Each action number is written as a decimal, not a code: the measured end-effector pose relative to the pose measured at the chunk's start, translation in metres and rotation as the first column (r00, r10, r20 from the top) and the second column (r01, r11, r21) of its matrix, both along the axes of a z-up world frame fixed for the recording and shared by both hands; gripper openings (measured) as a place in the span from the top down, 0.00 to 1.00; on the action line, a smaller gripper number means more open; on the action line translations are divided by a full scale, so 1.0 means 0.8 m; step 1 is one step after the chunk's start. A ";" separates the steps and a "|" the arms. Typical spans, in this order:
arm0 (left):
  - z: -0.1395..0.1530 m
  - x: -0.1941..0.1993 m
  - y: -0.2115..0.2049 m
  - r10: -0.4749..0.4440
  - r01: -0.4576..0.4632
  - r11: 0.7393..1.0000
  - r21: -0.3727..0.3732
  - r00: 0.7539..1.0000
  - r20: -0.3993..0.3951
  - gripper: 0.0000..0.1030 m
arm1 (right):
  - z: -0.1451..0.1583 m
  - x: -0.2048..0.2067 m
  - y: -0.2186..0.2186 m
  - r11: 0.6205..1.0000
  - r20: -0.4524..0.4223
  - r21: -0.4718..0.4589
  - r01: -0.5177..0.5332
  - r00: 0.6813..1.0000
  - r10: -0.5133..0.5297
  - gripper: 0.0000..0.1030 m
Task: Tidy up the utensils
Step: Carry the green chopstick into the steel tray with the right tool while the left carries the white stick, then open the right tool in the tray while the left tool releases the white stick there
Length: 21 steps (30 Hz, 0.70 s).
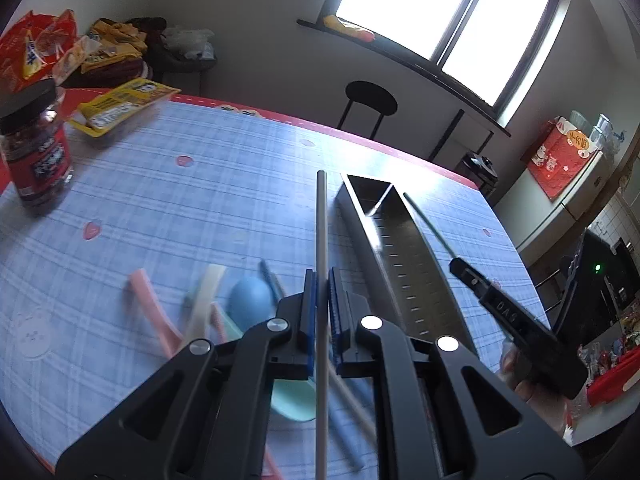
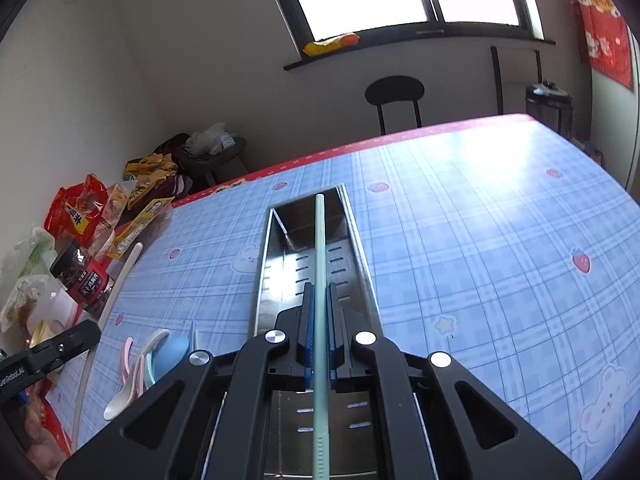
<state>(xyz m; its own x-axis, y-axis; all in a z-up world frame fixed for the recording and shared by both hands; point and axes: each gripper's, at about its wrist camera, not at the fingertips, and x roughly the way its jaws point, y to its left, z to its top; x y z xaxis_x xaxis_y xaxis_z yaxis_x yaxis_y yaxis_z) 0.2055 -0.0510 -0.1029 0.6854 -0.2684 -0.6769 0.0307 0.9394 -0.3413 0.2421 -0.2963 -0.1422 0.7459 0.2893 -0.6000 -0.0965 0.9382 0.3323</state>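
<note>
My left gripper [image 1: 322, 280] is shut on a white chopstick [image 1: 321, 232] and holds it above the table, left of the long steel utensil tray [image 1: 404, 248]. My right gripper [image 2: 319, 296] is shut on a pale green chopstick [image 2: 319, 248] and holds it lengthwise over the tray [image 2: 272, 256]; it shows in the left wrist view [image 1: 460, 268] at the tray's right side. Pastel spoons lie in a heap: a blue spoon [image 1: 250, 300], a pink spoon [image 1: 150, 300] and others, also in the right wrist view [image 2: 170, 354]. More chopsticks [image 1: 352, 400] lie under my left gripper.
A dark jar with a red label [image 1: 38, 156] and snack packets [image 1: 120, 106] stand at the table's far left. A black stool [image 1: 370, 98] stands beyond the far edge under the window. The tablecloth [image 2: 480, 240] is blue plaid with a red border.
</note>
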 end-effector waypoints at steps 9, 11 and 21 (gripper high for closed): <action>-0.026 0.071 -0.084 -0.061 0.053 0.994 -0.096 0.995 -0.083 0.90 | -0.027 0.013 -0.012 0.999 -0.074 0.038 -0.003 0.997 0.006 0.94; -0.031 0.082 -0.093 -0.064 0.054 0.992 -0.113 0.993 -0.094 0.90 | -0.031 0.016 -0.008 0.999 -0.088 0.043 -0.007 0.996 0.011 0.94; -0.057 0.116 -0.117 -0.067 0.045 0.989 -0.143 0.986 -0.152 0.90 | -0.036 0.023 0.001 0.998 -0.110 0.050 -0.039 0.993 0.044 0.92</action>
